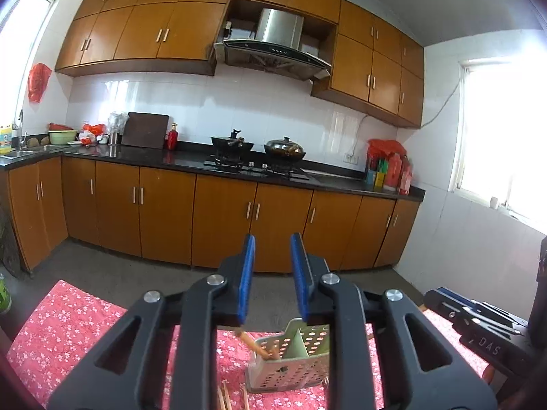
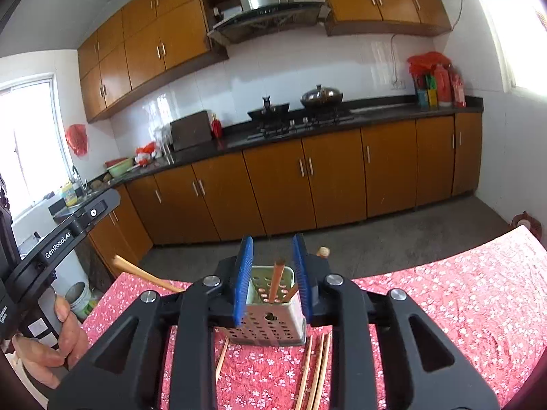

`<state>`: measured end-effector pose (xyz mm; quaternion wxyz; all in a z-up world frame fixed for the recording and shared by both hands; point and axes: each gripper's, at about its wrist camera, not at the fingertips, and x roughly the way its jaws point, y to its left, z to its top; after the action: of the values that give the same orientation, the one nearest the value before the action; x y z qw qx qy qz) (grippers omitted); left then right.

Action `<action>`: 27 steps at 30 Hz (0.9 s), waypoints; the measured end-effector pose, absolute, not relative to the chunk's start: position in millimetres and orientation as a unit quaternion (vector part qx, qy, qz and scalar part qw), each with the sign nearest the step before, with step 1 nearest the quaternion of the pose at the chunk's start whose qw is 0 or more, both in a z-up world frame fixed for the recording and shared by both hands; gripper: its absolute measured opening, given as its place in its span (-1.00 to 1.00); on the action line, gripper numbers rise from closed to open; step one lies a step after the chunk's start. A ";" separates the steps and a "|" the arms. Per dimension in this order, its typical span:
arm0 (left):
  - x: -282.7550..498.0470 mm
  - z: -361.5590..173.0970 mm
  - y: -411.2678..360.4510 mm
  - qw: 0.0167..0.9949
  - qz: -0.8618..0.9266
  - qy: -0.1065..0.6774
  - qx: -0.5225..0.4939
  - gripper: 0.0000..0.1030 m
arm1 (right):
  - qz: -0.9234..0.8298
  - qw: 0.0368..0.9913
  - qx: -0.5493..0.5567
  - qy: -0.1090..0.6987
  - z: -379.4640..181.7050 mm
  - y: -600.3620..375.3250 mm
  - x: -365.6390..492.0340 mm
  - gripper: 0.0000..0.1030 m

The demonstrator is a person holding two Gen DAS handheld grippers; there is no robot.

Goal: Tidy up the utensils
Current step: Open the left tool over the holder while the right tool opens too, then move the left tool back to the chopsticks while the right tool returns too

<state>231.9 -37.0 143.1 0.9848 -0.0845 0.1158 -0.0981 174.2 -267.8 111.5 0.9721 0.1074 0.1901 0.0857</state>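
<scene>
Perforated metal utensil holder (image 2: 270, 311) upright on the red floral tablecloth (image 2: 444, 294), two brown chopsticks (image 2: 277, 280) standing inside, more loose chopsticks (image 2: 316, 369) flat on the cloth just before it; left gripper (image 1: 272, 280) and right gripper (image 2: 270, 280) both slightly parted, blue pads gripping nothing.

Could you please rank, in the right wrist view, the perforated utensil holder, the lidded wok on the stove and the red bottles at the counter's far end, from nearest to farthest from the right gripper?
1. Utensil holder, on the table just beyond the right gripper.
2. Lidded wok, on the stove across the floor.
3. Red bottles, far right corner.
</scene>
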 end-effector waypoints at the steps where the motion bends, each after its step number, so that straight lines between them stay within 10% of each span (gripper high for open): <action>1: 227.6 144.7 -34.0 0.985 -0.096 0.116 -0.086 -0.56 | 0.084 0.974 0.106 0.183 114.3 -268.9 168.7 -0.50; 9: 171.6 119.7 10.7 0.985 -0.056 0.147 -0.068 -0.44 | 0.048 0.981 0.096 0.165 104.6 -288.9 116.6 -0.50; 27: 146.4 -50.7 38.7 0.926 -0.041 0.370 -0.061 -0.44 | 0.060 0.893 0.096 0.436 -95.7 -260.1 134.2 -0.64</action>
<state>146.4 38.7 -50.7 0.9262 -0.0614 0.3697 -0.0411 134.2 -260.1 -95.7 0.8926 0.0958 0.4364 0.0604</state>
